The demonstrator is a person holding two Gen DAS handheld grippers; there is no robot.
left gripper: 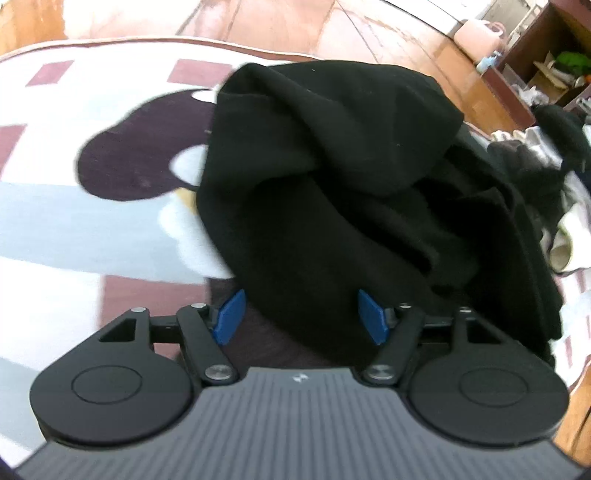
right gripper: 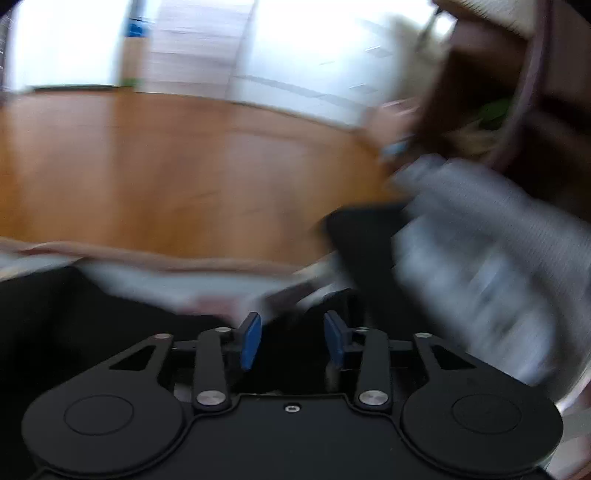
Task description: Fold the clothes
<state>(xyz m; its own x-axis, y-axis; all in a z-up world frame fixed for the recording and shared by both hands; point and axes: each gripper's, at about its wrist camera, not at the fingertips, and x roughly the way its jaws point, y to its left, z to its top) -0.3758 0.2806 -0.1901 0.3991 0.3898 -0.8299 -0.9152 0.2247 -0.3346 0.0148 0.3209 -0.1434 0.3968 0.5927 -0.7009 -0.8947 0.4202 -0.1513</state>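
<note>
A crumpled black garment (left gripper: 332, 192) lies bunched on a patterned rug (left gripper: 74, 221) in the left wrist view. My left gripper (left gripper: 301, 317) is open, its blue pads (left gripper: 231, 317) spread wide, and the garment's near edge hangs between them without being pinched. The right wrist view is heavily motion-blurred. There my right gripper (right gripper: 291, 338) is open, with dark cloth (right gripper: 92, 314) below and to its left. A grey ribbed garment (right gripper: 480, 251) streaks across the right side, with a black piece (right gripper: 362, 236) beside it.
Wooden floor (left gripper: 295, 26) lies beyond the rug's far edge. A heap of other clothes (left gripper: 546, 158) sits at the right, with a brown shelf unit (left gripper: 546, 62) behind it. In the right wrist view, wood flooring (right gripper: 166, 166) and a bright wall (right gripper: 258, 44) fill the background.
</note>
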